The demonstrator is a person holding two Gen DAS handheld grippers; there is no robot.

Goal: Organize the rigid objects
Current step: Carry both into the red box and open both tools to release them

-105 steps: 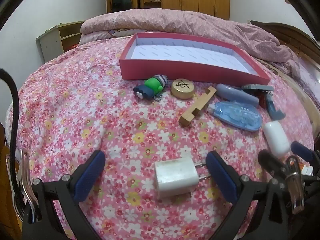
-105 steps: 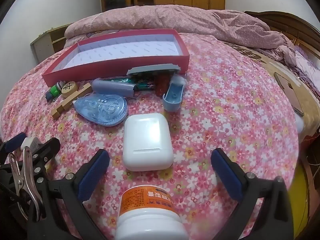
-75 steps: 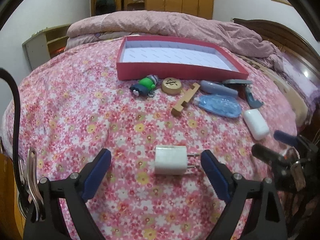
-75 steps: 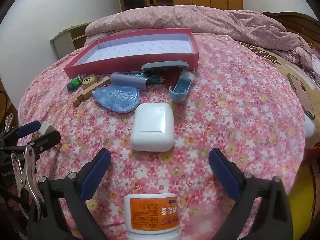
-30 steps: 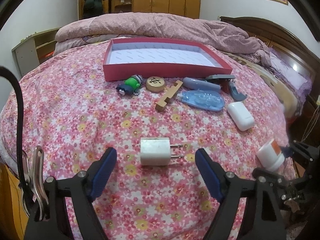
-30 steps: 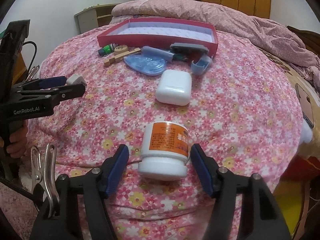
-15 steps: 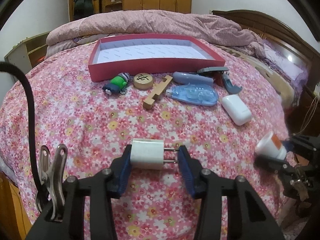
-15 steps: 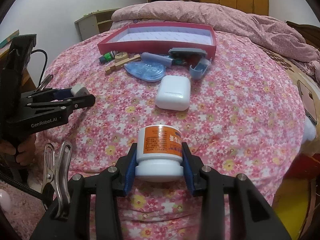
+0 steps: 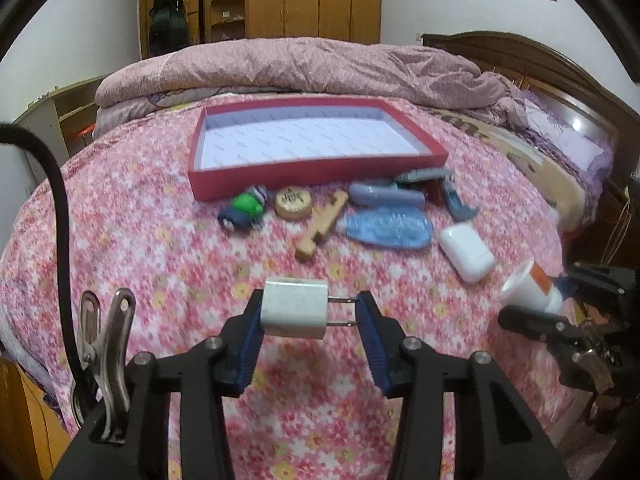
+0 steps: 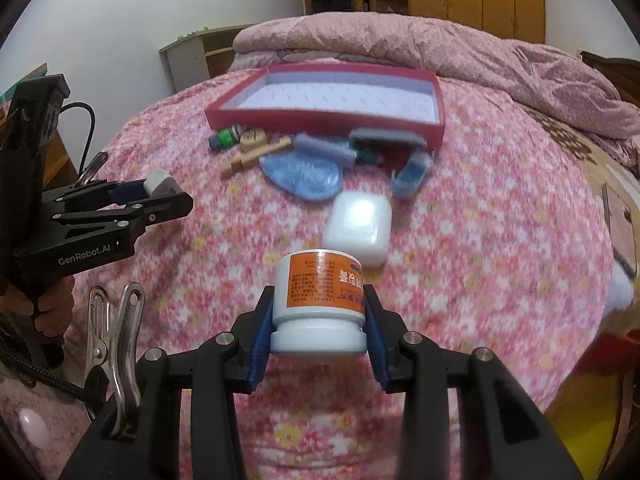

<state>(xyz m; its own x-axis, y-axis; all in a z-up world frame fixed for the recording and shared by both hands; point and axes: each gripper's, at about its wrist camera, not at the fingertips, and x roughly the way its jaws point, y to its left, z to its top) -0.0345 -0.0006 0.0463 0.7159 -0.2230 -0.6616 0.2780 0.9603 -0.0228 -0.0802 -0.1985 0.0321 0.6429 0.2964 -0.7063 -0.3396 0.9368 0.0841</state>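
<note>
Both grippers, previously open, now grip: left gripper (image 9: 308,312) clamps the white charger plug (image 9: 294,307), right gripper (image 10: 319,320) the inverted medicine bottle (image 10: 320,300), both raised off the floral bedspread (image 9: 160,248), ready for the empty red tray (image 9: 320,172).

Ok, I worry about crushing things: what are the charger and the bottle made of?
Charger: seemingly hard white plastic, smooth and faintly glossy, with two metal prongs. Bottle: likely white plastic, smooth, with an orange printed paper label.
</note>
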